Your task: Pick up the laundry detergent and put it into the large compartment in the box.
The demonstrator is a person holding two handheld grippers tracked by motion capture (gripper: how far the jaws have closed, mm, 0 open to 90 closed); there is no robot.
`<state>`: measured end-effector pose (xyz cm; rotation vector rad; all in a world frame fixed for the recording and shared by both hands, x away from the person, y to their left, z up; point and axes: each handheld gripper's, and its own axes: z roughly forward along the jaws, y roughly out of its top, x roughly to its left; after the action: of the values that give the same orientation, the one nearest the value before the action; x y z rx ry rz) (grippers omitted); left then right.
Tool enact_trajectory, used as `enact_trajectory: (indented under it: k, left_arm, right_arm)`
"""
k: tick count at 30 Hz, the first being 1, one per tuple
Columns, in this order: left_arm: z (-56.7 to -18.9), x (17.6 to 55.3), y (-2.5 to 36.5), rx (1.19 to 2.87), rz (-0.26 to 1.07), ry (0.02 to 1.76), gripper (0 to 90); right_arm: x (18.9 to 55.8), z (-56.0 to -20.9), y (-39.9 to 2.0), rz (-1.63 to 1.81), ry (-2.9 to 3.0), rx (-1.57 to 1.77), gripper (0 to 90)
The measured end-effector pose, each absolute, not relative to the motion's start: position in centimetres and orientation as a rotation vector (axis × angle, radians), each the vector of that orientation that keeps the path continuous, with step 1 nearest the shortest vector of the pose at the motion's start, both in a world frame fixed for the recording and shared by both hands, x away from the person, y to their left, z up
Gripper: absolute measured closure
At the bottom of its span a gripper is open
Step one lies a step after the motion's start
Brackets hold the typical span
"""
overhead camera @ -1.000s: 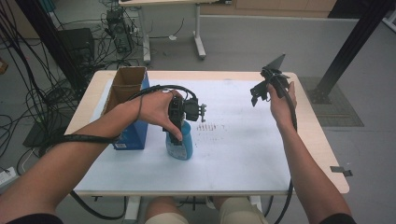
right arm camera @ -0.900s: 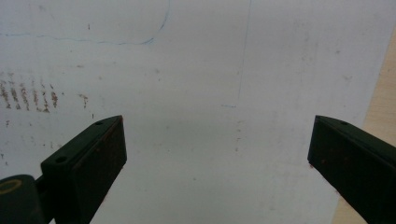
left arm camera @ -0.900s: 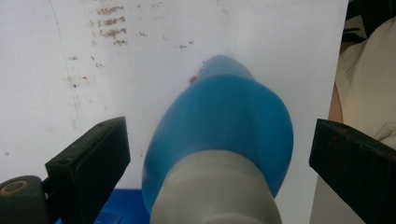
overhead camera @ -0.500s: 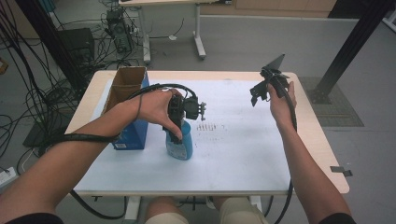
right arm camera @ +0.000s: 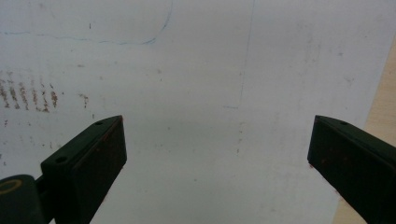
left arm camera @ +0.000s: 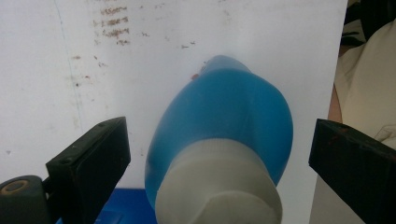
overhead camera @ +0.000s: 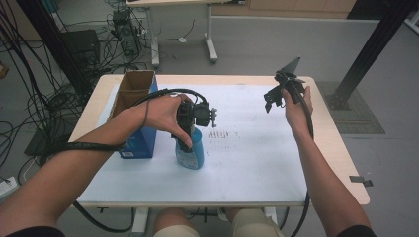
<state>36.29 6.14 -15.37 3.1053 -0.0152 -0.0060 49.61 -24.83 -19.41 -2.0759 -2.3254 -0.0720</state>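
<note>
Just beside blue bottle (overhead camera: pixel 191 153): cardboard box (overhead camera: pixel 134 98).

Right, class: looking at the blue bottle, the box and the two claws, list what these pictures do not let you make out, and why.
- Blue bottle top: in the high view the left hand and left claw cover it.
- Bottle label: too small in the high view; the left claw view looks down past the white cap.
- Cardboard box contents: inside is in shadow.
- Right claw: too small in the high view to judge its opening.
</note>
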Motion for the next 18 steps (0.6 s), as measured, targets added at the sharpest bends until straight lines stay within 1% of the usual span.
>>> enact_trajectory:
  k: [18]
  left_arm:
    - [-15.33, 36.28, 6.02, 3.106, -0.002, -0.017, 6.0]
  right_arm:
    - [49.58, -19.34, -24.85, -0.075, -2.334, -2.068, 4.5]
